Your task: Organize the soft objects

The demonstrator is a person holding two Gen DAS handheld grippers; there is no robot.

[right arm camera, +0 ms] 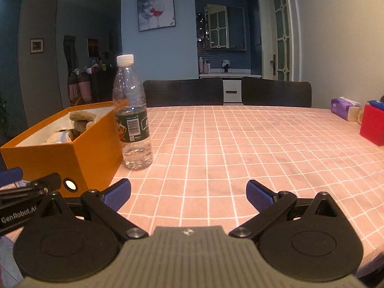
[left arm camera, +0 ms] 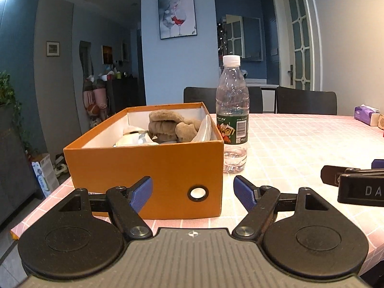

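An orange cardboard box (left arm camera: 153, 165) stands at the table's near left corner. Inside it lie a tan plush toy (left arm camera: 170, 127) and some white soft items (left arm camera: 134, 139). My left gripper (left arm camera: 193, 192) hovers low in front of the box's near wall, open, with nothing between its blue pads. My right gripper (right arm camera: 188, 195) hangs open over the bare pink checked tablecloth (right arm camera: 240, 148), right of the box (right arm camera: 93, 141). The plush toy (right arm camera: 80, 120) shows over the box rim in the right wrist view. Part of the left gripper (right arm camera: 26, 189) shows at that view's left edge.
A clear plastic water bottle (left arm camera: 232, 117) with a green label stands against the box's right side. A purple tissue pack (right arm camera: 342, 108) and a red box (right arm camera: 373, 127) sit at the far right. Two dark chairs (right arm camera: 228, 91) line the table's far edge.
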